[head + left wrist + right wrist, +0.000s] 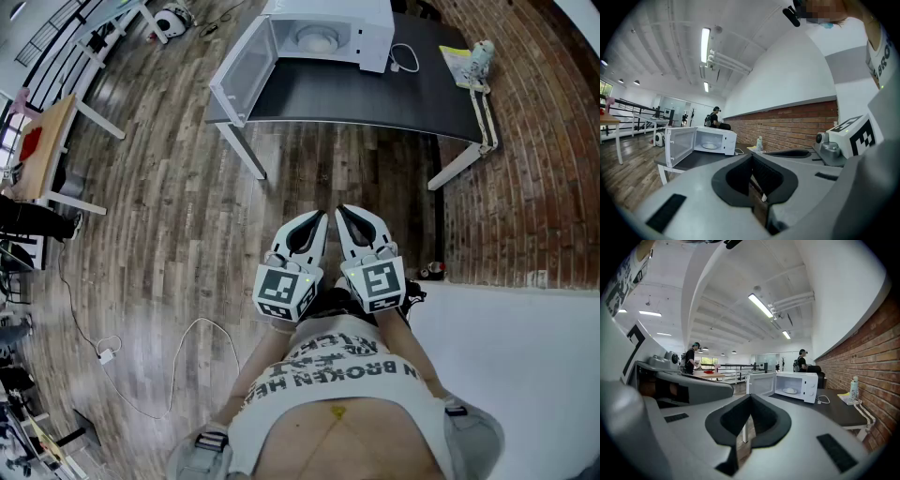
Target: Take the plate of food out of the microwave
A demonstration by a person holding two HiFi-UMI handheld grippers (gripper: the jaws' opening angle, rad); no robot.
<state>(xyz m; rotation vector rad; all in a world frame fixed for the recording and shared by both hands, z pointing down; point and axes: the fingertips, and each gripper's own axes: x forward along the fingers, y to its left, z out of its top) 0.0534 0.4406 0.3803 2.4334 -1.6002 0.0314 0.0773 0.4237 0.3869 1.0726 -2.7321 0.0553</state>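
Observation:
A white microwave (328, 33) stands on a dark table (375, 98) far ahead, with its door (242, 70) swung open to the left. Inside it lies a white plate (316, 38); I cannot make out the food on it. The same plate (710, 146) shows in the left gripper view, and the plate (790, 391) shows in the right gripper view too. My left gripper (320, 217) and right gripper (343, 213) hang side by side close to the person's belly, well short of the table. Both are shut and hold nothing.
A bottle (481, 54) and a yellow item lie at the table's right end. A white cable (405, 61) trails beside the microwave. A brick wall (544, 169) runs on the right. A wooden table (42, 145) stands far left. A cable (108, 352) lies on the floor.

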